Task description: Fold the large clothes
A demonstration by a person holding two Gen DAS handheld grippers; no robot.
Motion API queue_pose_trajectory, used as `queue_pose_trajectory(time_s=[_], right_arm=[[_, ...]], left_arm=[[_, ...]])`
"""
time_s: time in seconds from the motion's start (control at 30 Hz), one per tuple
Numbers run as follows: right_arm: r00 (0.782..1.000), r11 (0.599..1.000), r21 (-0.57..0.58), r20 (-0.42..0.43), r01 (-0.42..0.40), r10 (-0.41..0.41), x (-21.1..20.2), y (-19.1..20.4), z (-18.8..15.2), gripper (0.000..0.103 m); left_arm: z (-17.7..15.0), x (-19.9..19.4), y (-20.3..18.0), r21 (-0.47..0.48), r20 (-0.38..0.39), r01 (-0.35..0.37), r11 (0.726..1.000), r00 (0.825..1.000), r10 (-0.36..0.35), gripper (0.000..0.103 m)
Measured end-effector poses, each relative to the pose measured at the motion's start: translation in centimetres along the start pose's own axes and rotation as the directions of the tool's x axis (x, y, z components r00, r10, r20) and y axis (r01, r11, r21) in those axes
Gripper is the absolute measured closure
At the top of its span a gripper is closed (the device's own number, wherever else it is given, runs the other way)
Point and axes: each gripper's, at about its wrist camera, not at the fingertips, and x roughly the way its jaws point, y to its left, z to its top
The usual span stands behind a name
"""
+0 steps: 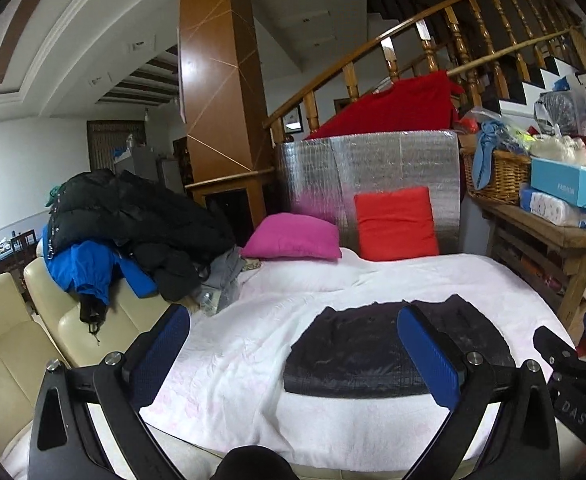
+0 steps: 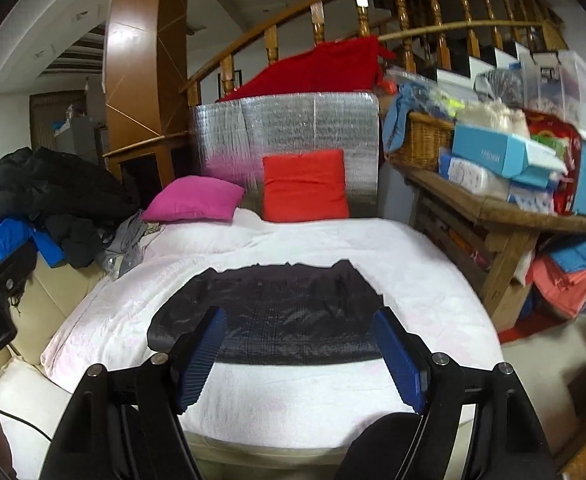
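From the left wrist view, the left gripper [image 1: 297,348] stands as wide as it goes and holds nothing; the black garment [image 1: 373,352] lies folded flat on the white bedcover [image 1: 233,352], ahead of and below the jaws, mostly toward the right finger and clear of both pads. Judging by the tidy rectangle, this piece looks finished, so the sensible move is to keep both tools lifted clear so as not to snag the fold, then turn toward the pile of dark coats [image 1: 133,224] beyond the left finger, heaped on the cream sofa [image 1: 53,320]. A pink cushion [image 1: 293,238] and a red cushion [image 1: 395,224] sit far ahead, out of the way. From the right wrist view, the right gripper [image 2: 299,354] is open rather less wide and also empty, the black garment [image 2: 269,312] spread ahead between and beyond its fingers. Off to the right of the jaws a cluttered wooden table [image 2: 505,220] crowds the bed's edge, which leaves little swing room on that side; the left tool's body shows at the far left.
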Motion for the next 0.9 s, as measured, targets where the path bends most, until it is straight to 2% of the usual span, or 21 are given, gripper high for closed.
queue_pose_trajectory(time_s=[0.33,0.6,0.9], right_arm=[[0.998,1.0,0.019,0.06,-0.011,0.01,-3.5,0.6,0.5,0.024],[0.998,1.0,0.024,0.062,0.015,-0.016,-4.1,0.3,0.4,0.024],[0.999,0.998,0.045,0.033,0.036,-0.038,-3.8,-1.1,0.1,0.024]], left_arm=[[0.3,-2.2,1.2,-0.022,0.024,0.002,1.0,1.0,-0.001,0.0],[0.6,-4.0,1.2,-0.01,0.053,0.015,1.0,0.998,-0.014,0.0],[0.5,-4.0,0.7,-0.012,0.044,0.036,0.999,0.998,-0.035,0.0]])
